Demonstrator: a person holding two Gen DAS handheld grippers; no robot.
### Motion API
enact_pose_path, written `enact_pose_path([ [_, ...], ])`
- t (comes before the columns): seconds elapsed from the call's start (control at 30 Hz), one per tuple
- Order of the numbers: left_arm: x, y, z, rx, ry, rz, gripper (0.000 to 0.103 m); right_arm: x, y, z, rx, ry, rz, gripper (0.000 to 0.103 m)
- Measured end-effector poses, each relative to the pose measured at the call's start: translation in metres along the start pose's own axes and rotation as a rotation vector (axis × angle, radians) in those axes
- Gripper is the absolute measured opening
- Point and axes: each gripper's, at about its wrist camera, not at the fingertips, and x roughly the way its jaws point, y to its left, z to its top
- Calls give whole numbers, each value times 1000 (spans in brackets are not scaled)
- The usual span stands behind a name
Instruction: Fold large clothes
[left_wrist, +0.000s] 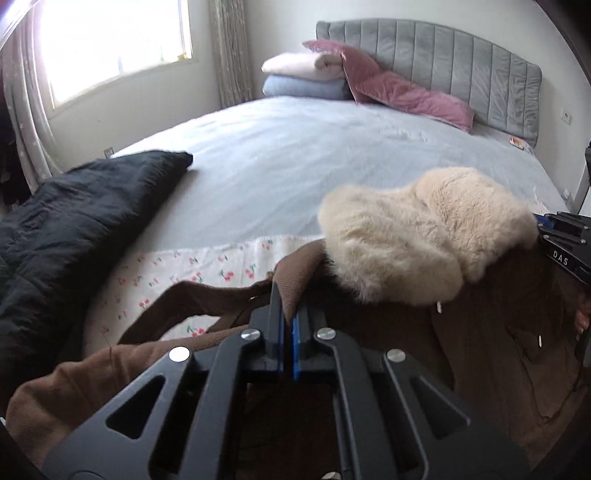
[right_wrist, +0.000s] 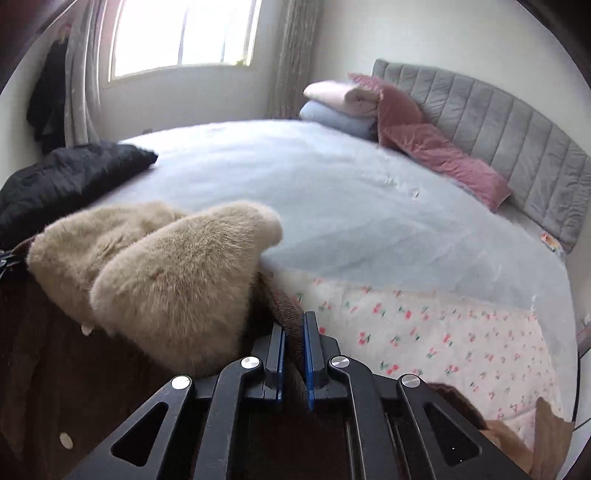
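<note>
Now both pinching brown coat (left_wrist: 498, 350) fabric: left tool (left_wrist: 288, 314), right tool (right_wrist: 294, 332); fur collar (right_wrist: 173, 280) between, seemingly lifted off bed (left_wrist: 295, 166).

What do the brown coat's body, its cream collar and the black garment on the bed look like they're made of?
Brown coat: matte woven or brushed cloth, ribbed edge at the pinch.
Cream collar: fluffy, long-piled, probably faux fur.
Black garment: slightly shiny, puffy and quilted, likely padded nylon.
</note>
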Motion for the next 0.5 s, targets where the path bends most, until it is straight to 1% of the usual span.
enact_pose_path([
  [0.03, -2, 0, 4, -1, -44, 41, 4, 0, -2, 11, 6, -23, -22, 7],
  [0.07, 4, 2, 5, -12, -59, 65, 5, 4, 1, 21, 4, -40, -46, 8],
  [0.1, 15, 5, 6, -19, -49, 88, 6, 13, 2, 24, -12, -35, -58, 8],
  [0.13, 35, 9, 5, -24, -8, 114, 7, 26, 6, 25, -34, -11, -65, 9],
  [0.17, 56, 15, 1, -42, 48, 141, 10, 35, 15, 19, -60, 36, -74, 11],
  [0.2, 74, 21, -5, -51, 99, 168, 20, 51, 22, 13, -84, 80, -80, 13],
  [0.23, 84, 21, -14, -49, 151, 184, 24, 62, 23, 6, -99, 113, -91, 17],
  [0.27, 85, 20, -19, -44, 178, 195, 33, 71, 23, -4, -100, 144, -100, 21],
  [0.3, 79, 17, -22, -40, 175, 198, 48, 72, 20, -12, -92, 152, -105, 24],
  [0.33, 72, 16, -23, -35, 167, 175, 59, 66, 16, -19, -82, 147, -104, 36],
  [0.37, 64, 14, -22, -30, 157, 149, 77, 56, 9, -24, -69, 140, -103, 51],
  [0.4, 54, 11, -19, -24, 144, 139, 80, 48, 1, -26, -56, 133, -98, 56],
  [0.43, 42, 7, -17, -14, 136, 133, 80, 38, -6, -26, -45, 126, -91, 58],
  [0.5, 24, -1, -16, 1, 152, 107, 80, 15, -17, -25, -31, 122, -88, 58],
])
